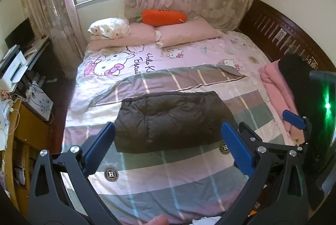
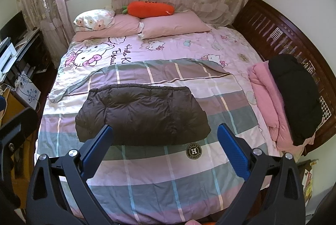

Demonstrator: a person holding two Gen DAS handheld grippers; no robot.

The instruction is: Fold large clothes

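Brown puffer jacket (image 2: 142, 115): light, puffy, slippery, springs back; pinch hem corners. Both grippers' fingers (image 1: 100, 147) (image 2: 233, 149) spread, empty.

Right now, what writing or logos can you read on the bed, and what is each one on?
"Hello K" over "Bsei", partly covered: pink sheet.
"H" in a round badge, its ring lettering upside down and too small to read: plaid blanket.
Two more "H" badges on the blanket, ring text blurred.
Brown jacket: no readable text.

Folded dark puffer jacket (image 1: 170, 120) lies on the plaid quilt (image 1: 168, 178) between spread fingers (image 1: 100, 147).
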